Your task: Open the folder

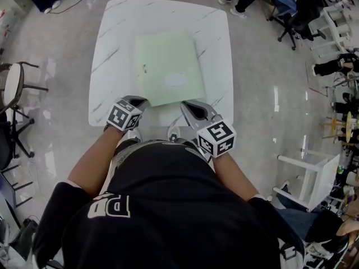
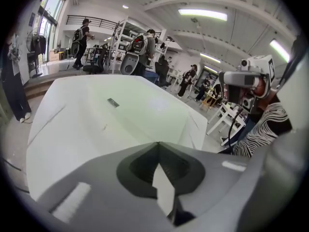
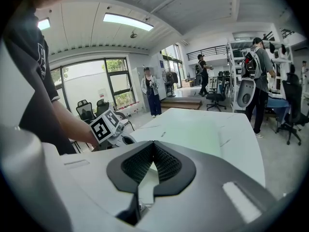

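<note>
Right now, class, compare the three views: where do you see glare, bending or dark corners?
Head view: even light, sharp; glossy floor shows bright streaks. Left gripper view: fisheye, dark corners, table edges bowed, green folder washed pale. Right gripper view: same bending; ceiling lamp glares.

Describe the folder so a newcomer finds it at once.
A white, grey-veined table stands before the person. On it the folder lies flat and closed: pale green against the white top, with a whitish label near its front and a small metal fitting by its left edge.
</note>
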Available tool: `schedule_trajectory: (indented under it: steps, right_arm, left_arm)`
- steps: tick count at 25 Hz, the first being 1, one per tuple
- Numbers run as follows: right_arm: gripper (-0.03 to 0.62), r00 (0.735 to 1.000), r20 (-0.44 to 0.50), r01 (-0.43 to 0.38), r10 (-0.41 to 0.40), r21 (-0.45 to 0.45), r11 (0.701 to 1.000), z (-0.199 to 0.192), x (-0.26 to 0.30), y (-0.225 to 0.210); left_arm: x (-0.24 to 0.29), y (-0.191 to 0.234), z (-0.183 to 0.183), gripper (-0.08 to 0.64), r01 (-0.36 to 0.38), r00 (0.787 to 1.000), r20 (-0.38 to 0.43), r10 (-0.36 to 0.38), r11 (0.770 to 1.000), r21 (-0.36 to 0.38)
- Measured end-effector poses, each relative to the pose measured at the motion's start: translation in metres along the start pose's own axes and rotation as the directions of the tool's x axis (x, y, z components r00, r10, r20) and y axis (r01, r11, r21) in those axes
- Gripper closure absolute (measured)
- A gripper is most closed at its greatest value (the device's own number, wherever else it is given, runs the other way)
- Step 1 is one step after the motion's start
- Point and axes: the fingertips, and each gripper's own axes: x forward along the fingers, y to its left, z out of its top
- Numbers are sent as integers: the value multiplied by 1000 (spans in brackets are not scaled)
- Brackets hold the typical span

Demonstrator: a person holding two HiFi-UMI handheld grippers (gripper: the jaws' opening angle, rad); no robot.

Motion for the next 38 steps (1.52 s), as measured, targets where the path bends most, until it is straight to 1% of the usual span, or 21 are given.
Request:
schedule_trajectory:
  steps: [3, 7, 10, 15, 24, 27, 38]
  right_arm:
    - [592, 1000, -4, -3, 3, -3, 1000, -2, 0, 1]
    - [592, 1000, -4, -7, 7, -5, 1000, -2, -2, 2]
    - [592, 1000, -2, -9, 9, -4, 1000, -2, -1, 4]
    - [591, 1000, 15, -21, 21, -11, 1000, 0, -1, 4]
    - [586, 999, 20, -46, 48, -68, 997, 1, -1, 12]
    - [568, 998, 25, -47, 49, -80, 996, 3, -2, 10]
    - [568, 999, -1, -38, 38, -116, 993, -4, 2, 9]
  left_arm:
    - [0, -1, -2, 509, 1, 1000, -1, -1, 1000, -1]
    - [-1, -4, -1, 509, -10, 1000, -12, 10, 999, 33]
    - [-1, -3, -2, 509, -11, 1000, -12, 11, 999, 41]
    - [0, -2, -1, 509, -14, 1000, -11, 15, 999, 41]
    - [-1, -2, -1, 509, -7, 1000, -19, 8, 1000, 27]
    - [-1, -3, 0, 509, -10, 1000, -15, 11, 1000, 25]
    - [0, -2, 0, 509, -8, 1000, -7, 8, 1000, 13]
